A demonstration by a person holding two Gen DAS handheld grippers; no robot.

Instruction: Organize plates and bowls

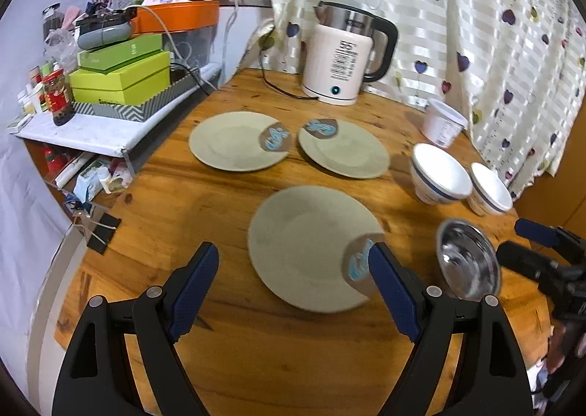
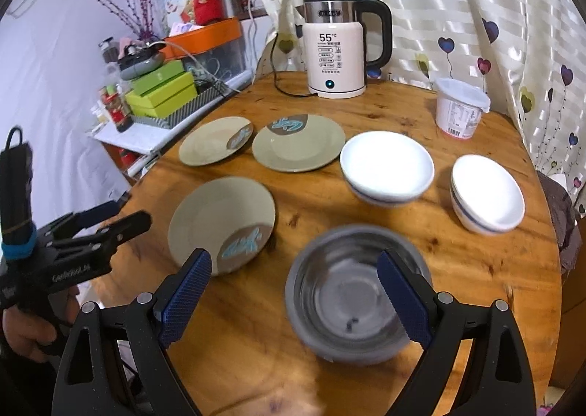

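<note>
Sitting empty: steel bowl (image 2: 351,291), two white bowls (image 2: 387,167).

Three flat round olive-green ceramic plates, each w/ a brown patch and light-blue motif at the rim, lie face up on the wooden tabletop: near plate (image 2: 221,223) w/ patch at its near-right edge, far-left plate (image 2: 215,140) and far-mid plate (image 2: 298,142) just beside each other, apart from the near one. Right of those: a large white ceramic bowl w/ blue band (image 2: 386,167), upright, and a smaller matching white bowl (image 2: 487,193) further right, not touching. Nearest: a round stainless-steel bowl (image 2: 357,293), upright, shiny inside, blurred.
</note>
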